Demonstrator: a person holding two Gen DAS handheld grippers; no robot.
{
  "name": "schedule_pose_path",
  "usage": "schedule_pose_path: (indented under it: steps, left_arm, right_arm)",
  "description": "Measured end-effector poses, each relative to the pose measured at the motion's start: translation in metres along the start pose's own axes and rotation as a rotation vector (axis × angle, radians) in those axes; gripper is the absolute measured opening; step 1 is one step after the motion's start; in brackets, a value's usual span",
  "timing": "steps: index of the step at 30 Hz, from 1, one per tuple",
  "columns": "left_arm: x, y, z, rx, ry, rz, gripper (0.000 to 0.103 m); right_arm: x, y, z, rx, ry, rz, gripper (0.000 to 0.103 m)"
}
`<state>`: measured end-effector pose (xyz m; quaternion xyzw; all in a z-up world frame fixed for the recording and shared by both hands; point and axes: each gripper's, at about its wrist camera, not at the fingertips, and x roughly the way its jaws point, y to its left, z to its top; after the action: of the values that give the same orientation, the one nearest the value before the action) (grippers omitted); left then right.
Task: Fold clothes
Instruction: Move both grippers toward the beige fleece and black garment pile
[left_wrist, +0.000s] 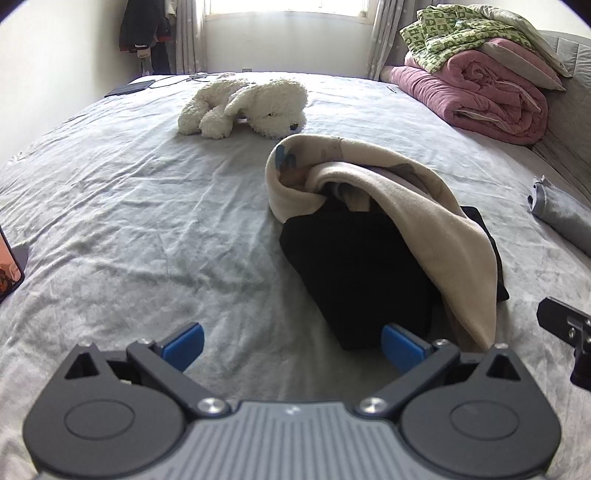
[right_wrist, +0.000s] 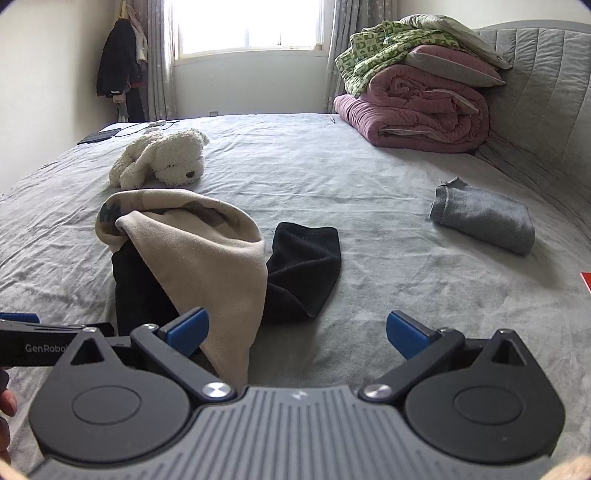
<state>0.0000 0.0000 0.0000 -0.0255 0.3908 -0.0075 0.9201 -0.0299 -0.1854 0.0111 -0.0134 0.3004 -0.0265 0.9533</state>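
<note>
Only legible writing I find: "GenRobo…" in white on the side of the left gripper (right_wrist: 18, 317) where it enters the right wrist view at the left edge; the word is cut off behind the right gripper's own housing. The small pale mark on each grey gripper body is too small for me to read.

Left gripper (left_wrist: 293, 345): jaws spread wide, blue pads holding nothing, low over the grey bedsheet (left_wrist: 129, 206). Its right pad sits just in front of the near end of the black garment (left_wrist: 354, 273); I cannot tell whether it touches.

Right gripper (right_wrist: 297, 332): jaws also spread, nothing between them. Its left pad overlaps the hanging tip of the beige garment (right_wrist: 207, 266) in view; contact unclear.

The clothes lie mid-bed directly ahead: beige garment draped in a hump over the black one, whose middle is hidden beneath it. A blue-grey print on the beige fabric's far fold is unreadable.

A folded grey garment (right_wrist: 484, 218) lies well apart to the right. A white plush dog (right_wrist: 162, 158) lies beyond the pile. Pink quilt (right_wrist: 417, 110) stacked at the headboard, green patterned bedding on top. A screen at the left wrist view's left edge is cut off.
</note>
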Motion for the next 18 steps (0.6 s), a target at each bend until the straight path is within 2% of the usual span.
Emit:
schedule_pose_path:
  steps: [12,18]
  left_arm:
    - [0.002,0.001,-0.002,0.006,-0.012,0.032,0.103]
    - [0.000,0.006,0.008,-0.011,-0.007,0.006,0.103]
  right_arm:
    - [0.008,-0.014,-0.004,0.089,0.068,0.036,0.103]
    - [-0.001,-0.010,-0.007,0.105,0.076,0.062,0.103]
